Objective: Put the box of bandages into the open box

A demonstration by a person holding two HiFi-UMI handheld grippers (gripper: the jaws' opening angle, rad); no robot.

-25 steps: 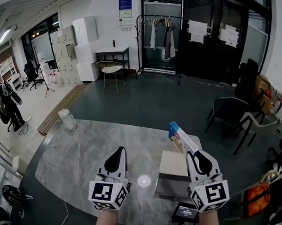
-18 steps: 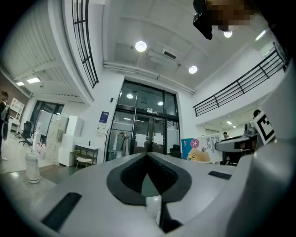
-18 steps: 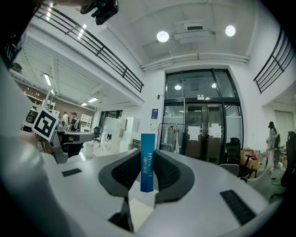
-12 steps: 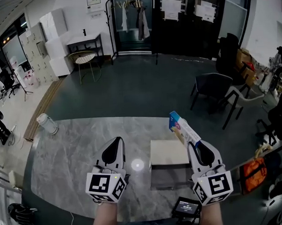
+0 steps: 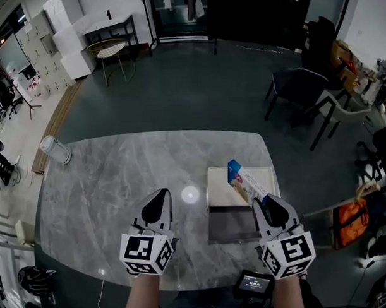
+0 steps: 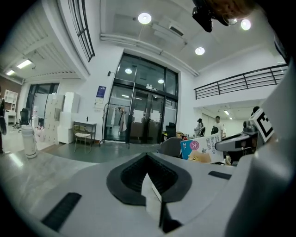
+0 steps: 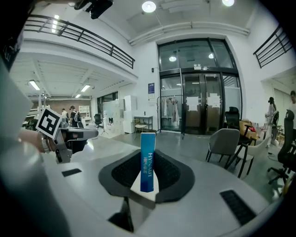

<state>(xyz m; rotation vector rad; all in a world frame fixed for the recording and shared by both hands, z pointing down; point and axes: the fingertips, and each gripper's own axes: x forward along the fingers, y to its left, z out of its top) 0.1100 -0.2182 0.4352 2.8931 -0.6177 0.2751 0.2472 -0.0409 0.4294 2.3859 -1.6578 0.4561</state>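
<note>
My right gripper (image 5: 265, 202) is shut on the box of bandages (image 5: 244, 180), a blue and white carton held tilted with its blue end up. The carton hangs over the pale flap of the open box (image 5: 222, 188), which lies on the marble table (image 5: 105, 185) at its right side, dark inside. In the right gripper view the carton's blue edge (image 7: 148, 162) stands upright between the jaws. My left gripper (image 5: 159, 195) hovers to the left of the open box, shut and holding nothing. The left gripper view shows its jaws (image 6: 147, 156) closed together, with the bandage carton (image 6: 202, 148) off to the right.
A white cylinder (image 5: 56, 150) stands at the table's far left corner. A small screen device (image 5: 251, 284) sits at the near edge. Chairs (image 5: 295, 86) stand on the dark floor beyond the table, and an orange bag (image 5: 350, 222) lies to the right.
The head view has tipped downward. My right gripper has brought the bandage carton from beyond the open box's far edge to above its flap. The left gripper keeps its place beside it.
</note>
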